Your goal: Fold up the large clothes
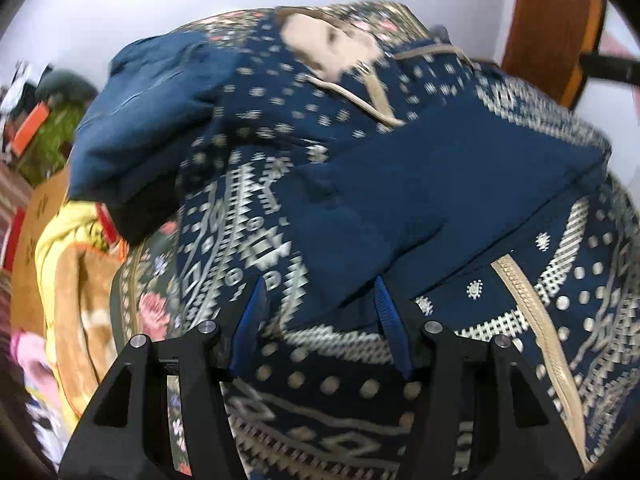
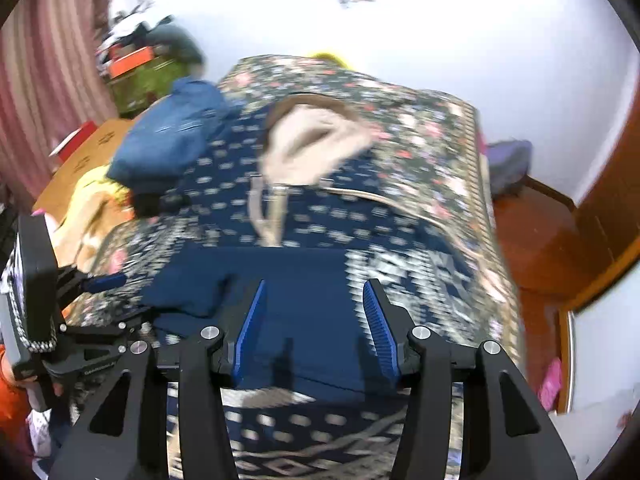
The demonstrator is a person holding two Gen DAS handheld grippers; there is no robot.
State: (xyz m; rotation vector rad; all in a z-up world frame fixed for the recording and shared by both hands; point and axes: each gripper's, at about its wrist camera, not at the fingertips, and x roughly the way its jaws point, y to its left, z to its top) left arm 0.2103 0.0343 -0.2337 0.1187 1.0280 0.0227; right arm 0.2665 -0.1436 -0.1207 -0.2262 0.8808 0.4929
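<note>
Left wrist view shows the left tongs (image 1: 320,308) spread wide and released, hovering just above a large navy garment (image 1: 400,200) that lies across a bed (image 1: 152,304). Nothing sits between the blue ribbed pads (image 1: 386,312). The garment carries white woven patterns, rows of pale dots and beige trim bands (image 1: 532,312). A plain navy panel (image 1: 440,188) is folded across its middle, running from near centre toward the far right. At the far end the neckline opens onto a pale beige lining (image 1: 328,46). To the far left a plain blue bundle of cloth (image 1: 152,120) rests on the edge of the garment, and near left of it a yellow and tan blanket (image 1: 68,280) hangs over the bed side. A brown door (image 1: 552,28) stands at the far right.

From the right wrist view, the right tongs (image 2: 316,316) are also parted and grasping nothing, held over the plain navy panel (image 2: 280,280) at the near end of the garment (image 2: 320,208). The floral bed cover (image 2: 420,120) shows beyond and to the right of the garment. The beige lining (image 2: 308,140) lies far centre, blurred. The blue bundle (image 2: 176,132) sits far left. The left tongs (image 2: 100,282) appear at the near left edge, at the garment's left side, with the blanket (image 2: 88,216) behind them. A pink curtain (image 2: 48,60) hangs far left, and a wooden floor (image 2: 536,240) lies right of the bed.
</note>
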